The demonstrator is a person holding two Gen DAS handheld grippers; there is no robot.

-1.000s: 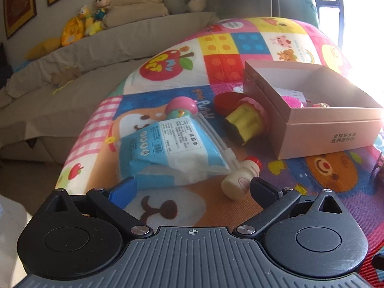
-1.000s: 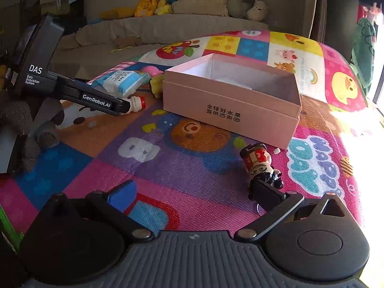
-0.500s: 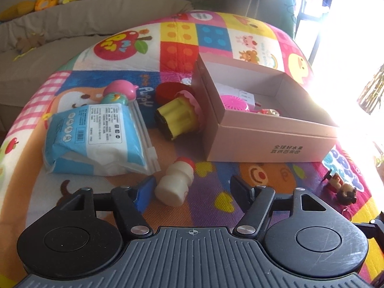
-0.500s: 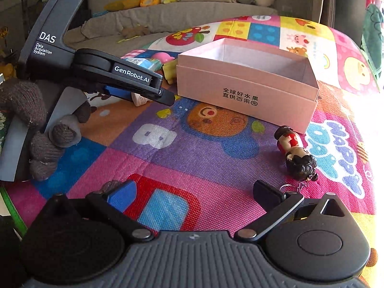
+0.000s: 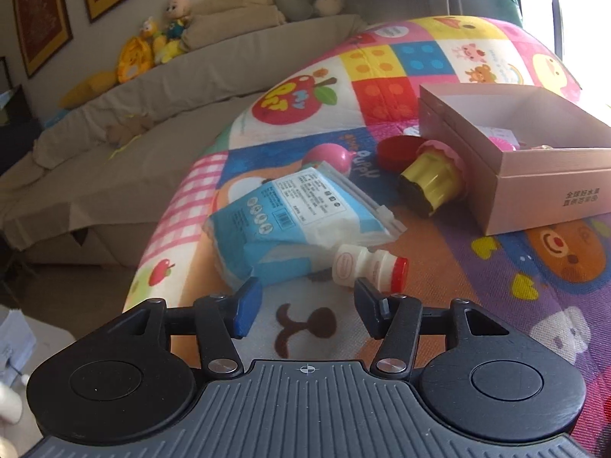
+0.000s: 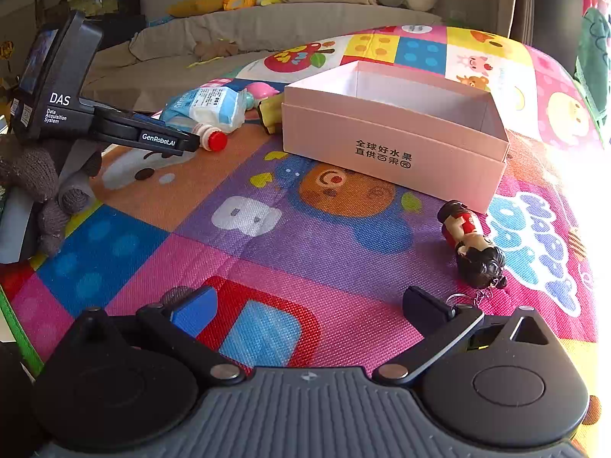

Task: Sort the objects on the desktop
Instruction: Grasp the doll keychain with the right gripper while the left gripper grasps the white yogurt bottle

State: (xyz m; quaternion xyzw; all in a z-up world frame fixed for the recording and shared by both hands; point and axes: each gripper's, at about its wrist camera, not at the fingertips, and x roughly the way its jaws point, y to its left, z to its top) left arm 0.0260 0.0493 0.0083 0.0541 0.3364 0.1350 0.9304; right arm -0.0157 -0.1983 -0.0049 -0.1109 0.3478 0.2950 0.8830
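Observation:
A small white bottle with a red cap lies on the colourful mat, just beyond my open, empty left gripper; it also shows in the right wrist view. Behind it lies a blue tissue pack, a pink toy, a yellow cupcake toy and a red lid. The pink box holds a few small items. My right gripper is open and empty. A doll keychain lies just ahead of its right finger, beside the box.
The left gripper's body shows at the left of the right wrist view, held by a gloved hand. A grey sofa with plush toys stands behind the mat. The mat edge drops off at the left.
My left gripper has swung back left and the bottle now lies just past its right finger. The right gripper has drawn back slightly from the doll.

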